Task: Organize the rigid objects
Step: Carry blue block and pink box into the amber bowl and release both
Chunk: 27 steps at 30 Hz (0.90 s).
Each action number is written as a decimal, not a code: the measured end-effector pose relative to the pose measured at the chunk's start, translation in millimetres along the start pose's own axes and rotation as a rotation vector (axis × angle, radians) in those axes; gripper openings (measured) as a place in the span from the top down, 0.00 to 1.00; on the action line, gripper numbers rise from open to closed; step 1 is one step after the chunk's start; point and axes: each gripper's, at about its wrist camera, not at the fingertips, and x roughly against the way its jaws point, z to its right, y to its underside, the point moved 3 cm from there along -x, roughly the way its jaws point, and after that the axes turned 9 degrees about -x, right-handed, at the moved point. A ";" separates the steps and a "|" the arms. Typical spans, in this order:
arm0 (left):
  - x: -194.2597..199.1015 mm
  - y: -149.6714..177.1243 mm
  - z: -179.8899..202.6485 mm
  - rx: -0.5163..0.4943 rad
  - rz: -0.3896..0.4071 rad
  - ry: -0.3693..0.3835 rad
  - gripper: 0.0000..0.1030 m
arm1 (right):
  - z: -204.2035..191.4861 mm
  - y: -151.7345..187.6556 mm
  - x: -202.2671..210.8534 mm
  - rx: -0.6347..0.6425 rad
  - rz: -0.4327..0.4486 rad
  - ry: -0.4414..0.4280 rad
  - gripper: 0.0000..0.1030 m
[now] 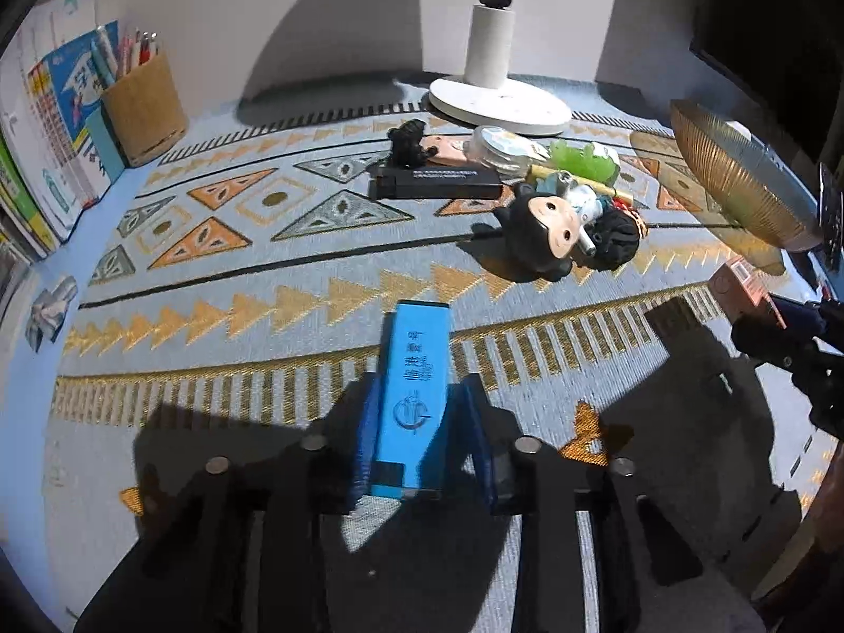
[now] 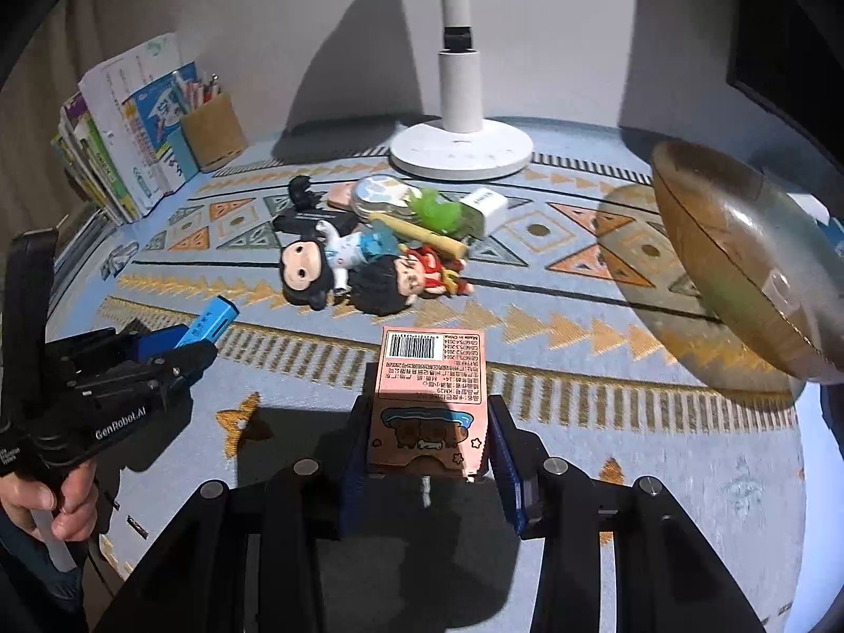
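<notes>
Left gripper (image 1: 416,422): closed on a blue box (image 1: 414,395), held lengthwise between the blue pads, the box's far end projecting forward above the patterned cloth (image 1: 211,327) that covers the table. Seen from the right wrist view, this gripper is held low on the left, roughly level, its handle grasped by a hand (image 2: 47,506) at the lower left edge.

Right gripper (image 2: 427,438): closed on a pink box (image 2: 430,395), barcode panel facing up, clamped at its near end. In the left wrist view only the box's end and the dark gripper body are seen at the right edge.

Both boxes are judged to be lifted clear of the table, though contact cannot be ruled out from these angles.

Progress: judged early to middle. Two rigid items are in hand; neither is yet placed. A heap is left near the middle of the cloth: a black-haired figurine (image 1: 543,235), a second doll (image 2: 390,279), a long black box (image 1: 435,182), a round tin (image 1: 498,145), a green toy (image 1: 583,158), a white box (image 2: 482,211). A wooden bowl (image 2: 738,264) is seen at the right, raised and tilted; whether it is the destination cannot be told.

Beyond: a white lamp base (image 1: 498,103), a pen holder (image 1: 145,105) and books (image 1: 47,132) at the back left.
</notes>
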 end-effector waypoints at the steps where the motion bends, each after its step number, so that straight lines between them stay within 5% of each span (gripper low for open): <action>1: -0.1 -0.3 1.0 -0.005 0.000 -0.007 0.71 | 2.3 0.3 1.1 -0.005 0.002 0.001 0.61; 2: 0.2 -1.1 1.9 -0.008 0.002 -0.013 0.80 | 4.3 0.5 3.0 -0.011 0.007 0.001 0.61; 6: 12.2 -4.8 -1.9 0.020 0.041 -0.028 0.80 | 15.3 -3.5 21.2 -0.039 0.052 -0.010 0.61; 12: 80.1 -47.6 7.5 -0.016 0.238 0.002 0.80 | 63.0 -24.1 78.9 -0.153 0.189 0.012 0.61; 19: 124.9 -139.1 82.8 -0.166 0.418 0.166 0.80 | 162.8 -55.0 164.7 -0.370 0.417 0.219 0.60; 27: 88.7 -213.1 182.8 -0.262 0.378 0.390 0.80 | 226.9 -74.6 161.0 -0.443 0.369 0.381 0.60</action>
